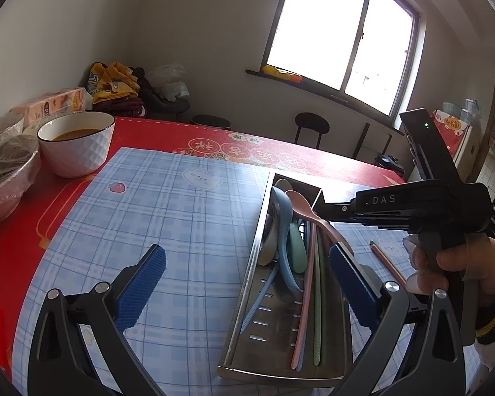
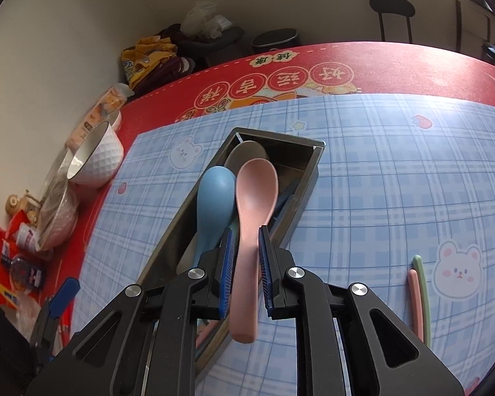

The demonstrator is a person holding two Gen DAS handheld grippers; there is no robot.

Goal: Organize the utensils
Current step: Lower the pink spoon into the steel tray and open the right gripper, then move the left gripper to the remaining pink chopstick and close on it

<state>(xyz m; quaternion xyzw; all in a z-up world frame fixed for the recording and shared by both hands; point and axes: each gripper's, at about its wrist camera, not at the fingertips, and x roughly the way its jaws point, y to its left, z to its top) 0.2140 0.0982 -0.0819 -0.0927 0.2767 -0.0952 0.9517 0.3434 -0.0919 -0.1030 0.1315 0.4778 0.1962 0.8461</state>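
A steel utensil tray [image 1: 247,283] [image 2: 308,178] lies on the blue checked mat. It holds a blue spoon [image 2: 214,198] [image 1: 285,231], a grey spoon [image 2: 247,151], a green spoon [image 1: 297,247] and several chopsticks [image 1: 308,297]. My right gripper [image 2: 244,234] [image 1: 320,209] is shut on a pink spoon [image 2: 255,191] [image 1: 310,213], held by the handle with its bowl over the tray. My left gripper [image 1: 247,260] is open and empty above the tray's near end. A pink and a green chopstick [image 2: 419,297] [image 1: 386,260] lie on the mat right of the tray.
A white bowl [image 1: 77,147] [image 2: 95,156] of brown liquid stands at the mat's left edge. Wrapped bowls [image 1: 6,171] and snack packets [image 2: 13,264] crowd the table's left side. Red tablecloth [image 1: 214,138] beyond; stools and a window behind.
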